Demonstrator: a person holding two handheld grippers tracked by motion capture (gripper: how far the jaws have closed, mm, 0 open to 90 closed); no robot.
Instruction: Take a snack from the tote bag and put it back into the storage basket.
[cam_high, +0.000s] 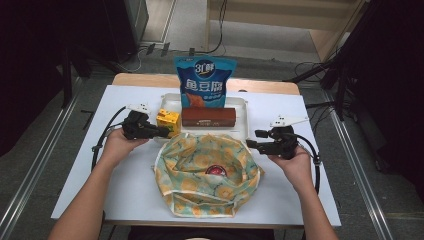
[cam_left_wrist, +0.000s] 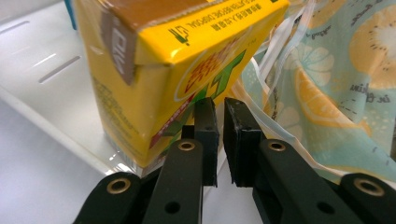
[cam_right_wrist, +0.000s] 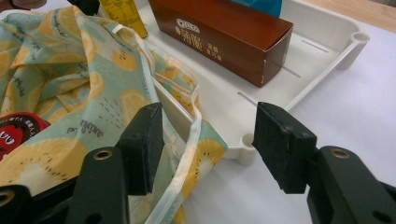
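Observation:
A lemon-print fabric bag (cam_high: 200, 172) lies open on the white table, with a red packet (cam_high: 216, 170) inside. Behind it a white tray (cam_high: 241, 106) holds a yellow drink carton (cam_high: 168, 121), a brown box (cam_high: 208, 116) and an upright blue snack bag (cam_high: 204, 82). My left gripper (cam_high: 162, 131) sits at the carton's near side, between it and the bag's left rim. In the left gripper view its jaws (cam_left_wrist: 220, 105) are shut with only a thin slit, nothing between them, the carton (cam_left_wrist: 154, 70) just ahead. My right gripper (cam_high: 254, 138) is open at the bag's right rim; the rim strap (cam_right_wrist: 187, 149) lies between its jaws (cam_right_wrist: 210, 116).
The tray's near right corner (cam_right_wrist: 243, 151) sits just beyond my right gripper, with the brown box (cam_right_wrist: 219, 37) farther in. Bare white table lies on both sides of the bag (cam_right_wrist: 70, 84). A wooden edge (cam_high: 145, 80) runs along the table's back.

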